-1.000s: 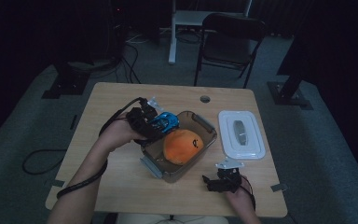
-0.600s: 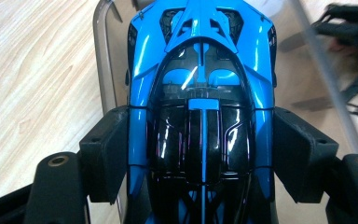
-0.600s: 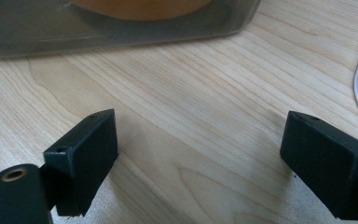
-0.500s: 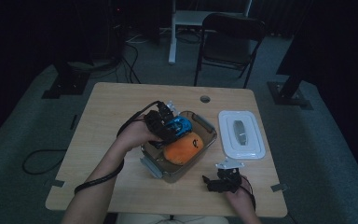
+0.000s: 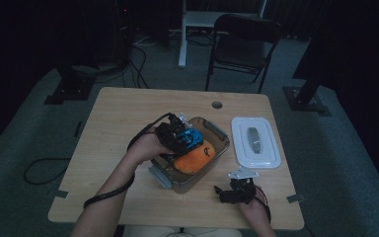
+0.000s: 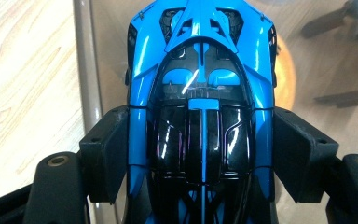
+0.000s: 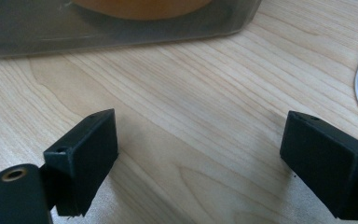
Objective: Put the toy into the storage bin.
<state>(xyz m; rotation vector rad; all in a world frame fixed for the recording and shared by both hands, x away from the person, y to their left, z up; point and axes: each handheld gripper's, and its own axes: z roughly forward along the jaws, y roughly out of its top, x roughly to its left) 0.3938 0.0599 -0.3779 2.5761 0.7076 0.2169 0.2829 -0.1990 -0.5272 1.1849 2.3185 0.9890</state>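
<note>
The car (image 6: 200,107), a blue and black toy, sits clamped between the left gripper's (image 6: 200,154) jaws, one pad on each flank. In the high view the left forearm comes in from 7 o'clock and the left hand (image 5: 145,147) holds the gripper over the box (image 5: 216,129), at its 10 o'clock side, with the car (image 5: 191,138) above the box's inside. In the left gripper view the car's long axis runs from 6 to 12 o'clock, along the jaws, and its lower end is cut off by the frame edge. Just beside it at 5 o'clock in the high view lies an orange plush (image 5: 196,157), partly hidden by the car. The right gripper (image 5: 237,190) rests low on the table (image 5: 118,113) at the box's 4 o'clock, jaws wide apart and holding nothing. A white lid (image 5: 269,150) lies at the box's 3 o'clock. Dim light blurs the fine detail.
</note>
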